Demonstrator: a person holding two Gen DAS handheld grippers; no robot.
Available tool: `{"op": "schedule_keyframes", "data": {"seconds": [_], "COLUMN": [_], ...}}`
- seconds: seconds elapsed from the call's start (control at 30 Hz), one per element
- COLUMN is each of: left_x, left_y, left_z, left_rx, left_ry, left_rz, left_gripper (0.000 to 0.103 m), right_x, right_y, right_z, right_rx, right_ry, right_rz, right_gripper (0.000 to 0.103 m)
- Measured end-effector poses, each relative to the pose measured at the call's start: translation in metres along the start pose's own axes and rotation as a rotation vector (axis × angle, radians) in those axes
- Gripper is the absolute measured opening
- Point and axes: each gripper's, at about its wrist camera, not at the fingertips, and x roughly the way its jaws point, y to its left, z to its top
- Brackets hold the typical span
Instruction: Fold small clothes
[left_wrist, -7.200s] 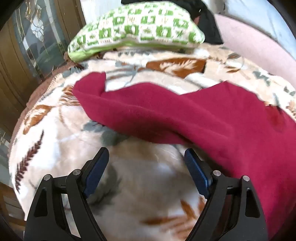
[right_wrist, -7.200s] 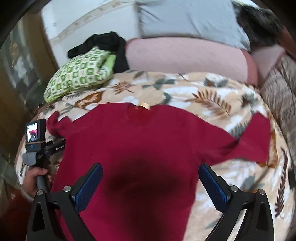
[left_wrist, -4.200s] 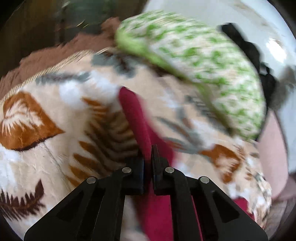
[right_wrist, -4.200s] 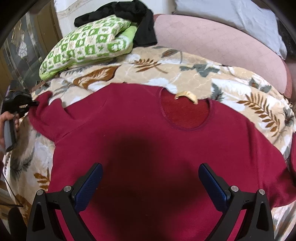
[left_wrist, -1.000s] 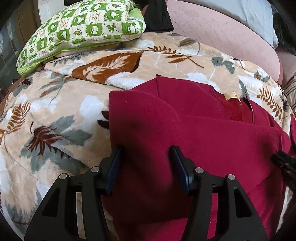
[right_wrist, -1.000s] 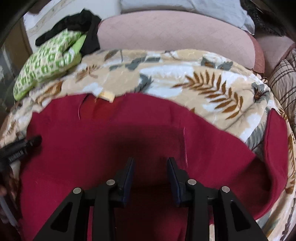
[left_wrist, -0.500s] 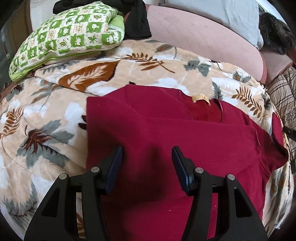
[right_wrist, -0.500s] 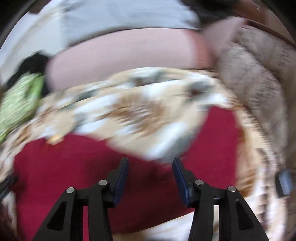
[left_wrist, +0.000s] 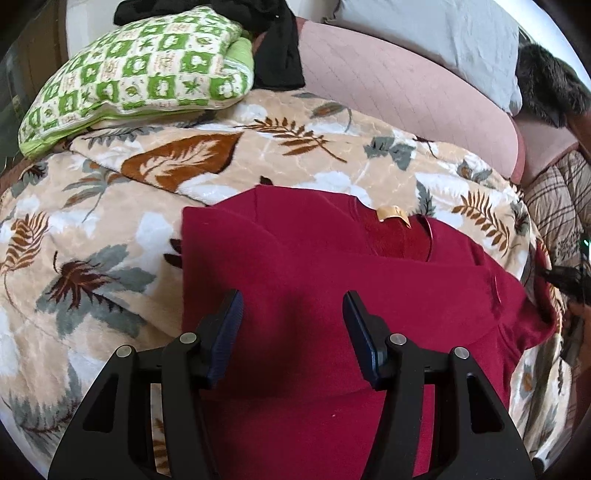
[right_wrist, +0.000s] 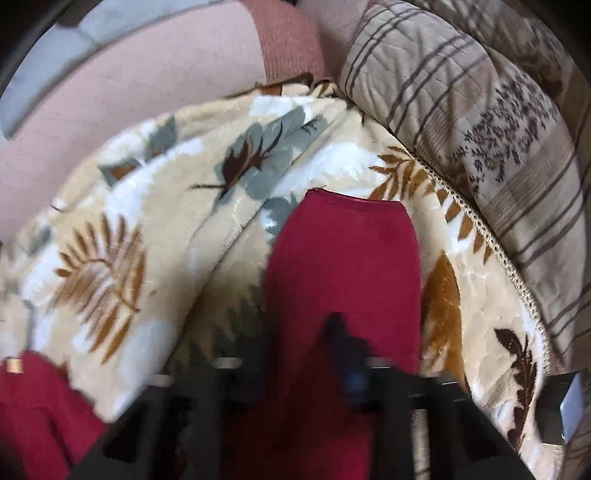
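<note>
Right gripper newly across at red sweater's outstretched sleeve, jaws closed.

Sweater spread on leaf-print blanket, patterned pillow far left, dark garment just behind it, bolster along far edge, striped quilt at right.

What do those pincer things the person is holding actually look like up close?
Each tool is a black plastic pincer. On the left tool two angular black arms with cut-out openings and round silver pivot screws end in flat, ribbed dark blue pads. The right tool is blurred, but shows the same black frame and a hint of blue.
</note>
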Motion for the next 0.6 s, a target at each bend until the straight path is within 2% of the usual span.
{"op": "schedule_keyframes", "data": {"seconds": [0.03, 0.1, 0.17, 0.23, 0.33, 0.43, 0.57, 0.6], "left_x": [-0.002, -0.006, -0.014, -0.022, -0.034, -0.044, -0.047, -0.046], "left_y": [0.004, 0.011, 0.021, 0.033, 0.048, 0.056, 0.065, 0.068], "left_z": [0.000, 0.001, 0.003, 0.009, 0.016, 0.020, 0.020, 0.019], "left_rx": [-0.005, -0.015, -0.044, -0.092, -0.166, -0.197, -0.206, -0.214], "left_ry": [0.002, -0.002, -0.017, -0.029, -0.049, -0.071, -0.082, -0.079], "left_rz": [0.001, 0.006, 0.009, -0.011, -0.051, -0.064, -0.048, -0.045], "left_gripper": [0.055, 0.055, 0.055, 0.055, 0.055, 0.055, 0.055, 0.055], "right_x": [-0.011, -0.044, -0.084, -0.111, -0.152, -0.174, -0.167, -0.160], "right_y": [-0.005, -0.011, 0.000, 0.021, 0.089, 0.173, 0.278, 0.294], "right_z": [-0.002, -0.006, -0.010, -0.014, -0.028, -0.056, -0.110, -0.123], "right_rx": [0.011, 0.030, -0.001, -0.052, -0.201, -0.375, -0.546, -0.564], "right_ry": [-0.019, -0.088, -0.160, -0.194, -0.209, -0.206, -0.136, -0.117], "right_rz": [0.018, 0.120, 0.239, 0.332, 0.518, 0.642, 0.776, 0.791], "right_gripper": [0.009, 0.009, 0.009, 0.009, 0.009, 0.009, 0.009, 0.009]}}
